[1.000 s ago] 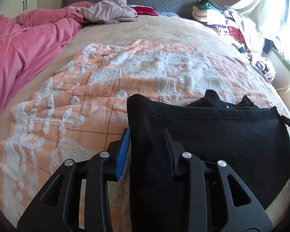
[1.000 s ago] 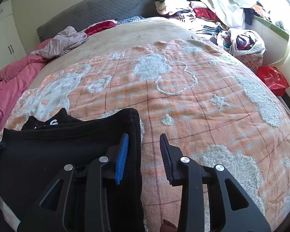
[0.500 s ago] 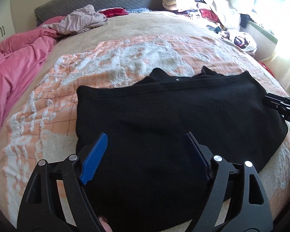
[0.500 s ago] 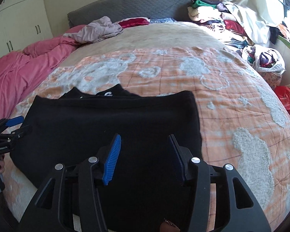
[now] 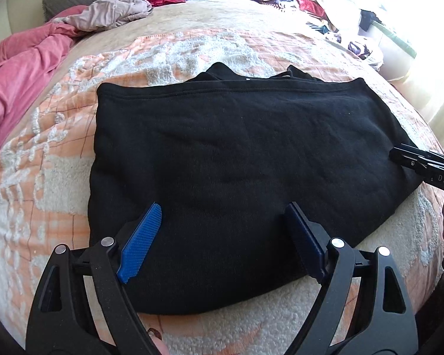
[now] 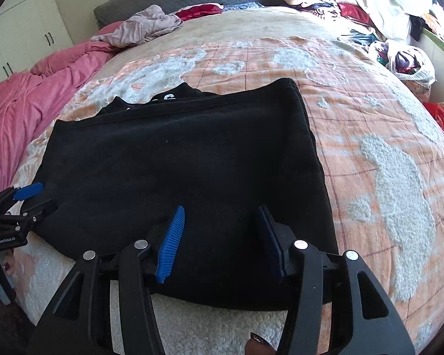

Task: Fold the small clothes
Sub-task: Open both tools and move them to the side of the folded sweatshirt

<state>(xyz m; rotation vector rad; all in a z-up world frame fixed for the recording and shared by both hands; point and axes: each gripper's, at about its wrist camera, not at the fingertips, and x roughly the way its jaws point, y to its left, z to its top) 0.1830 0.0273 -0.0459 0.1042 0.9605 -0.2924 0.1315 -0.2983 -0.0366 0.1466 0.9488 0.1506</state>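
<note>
A folded black garment (image 5: 236, 162) lies flat on an orange-and-white blanket (image 5: 44, 159) near the bed's front edge. The left gripper (image 5: 222, 222) and right gripper (image 6: 222, 222) hover over its near edge, both with jaws spread apart, gripping nothing

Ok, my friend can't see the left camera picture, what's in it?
A folded black garment lies flat on an orange-and-white blanket. The left gripper hovers open above its near edge, holding nothing.
</note>
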